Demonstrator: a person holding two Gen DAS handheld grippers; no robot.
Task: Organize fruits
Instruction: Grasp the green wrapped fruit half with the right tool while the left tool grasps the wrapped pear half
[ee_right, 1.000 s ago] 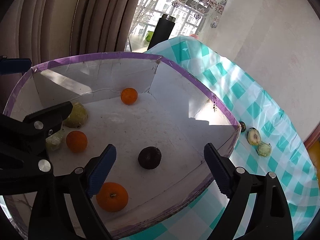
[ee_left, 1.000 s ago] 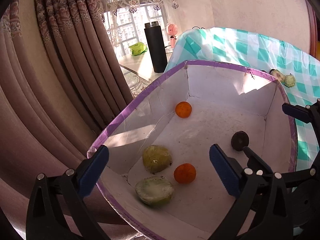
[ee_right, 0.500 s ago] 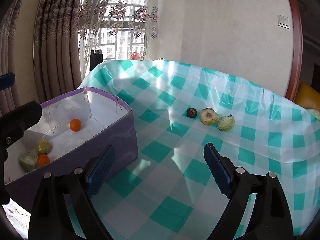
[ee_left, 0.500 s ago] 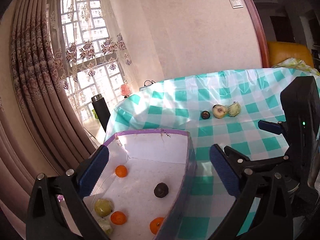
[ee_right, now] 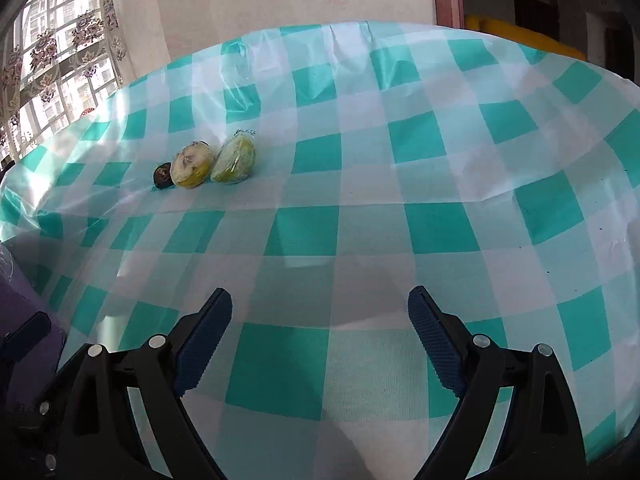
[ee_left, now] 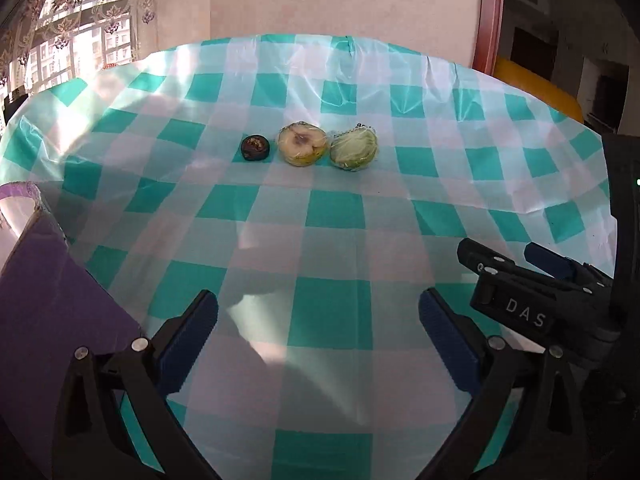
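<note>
Three fruits (ee_left: 308, 146) lie in a row on the checked tablecloth (ee_left: 336, 308), well ahead of the left gripper (ee_left: 318, 320) and right gripper (ee_right: 320, 316), both spread wide and empty, while the purple box (ee_left: 48, 280) is cut off at the left edge.

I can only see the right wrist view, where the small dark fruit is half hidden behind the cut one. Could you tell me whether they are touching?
Observer: No. In the left wrist view the dark fruit lies apart from the cut pale fruit, with a strip of tablecloth between them.
Operator: Is the left hand-held gripper carrying anything?
Observer: No. The left hand-held gripper is open, with only tablecloth between its pads.
Operator: Can you see into the box?
Observer: No. The purple box shows only its outer wall and a bit of rim at the left edge. Its contents are out of sight.
</note>
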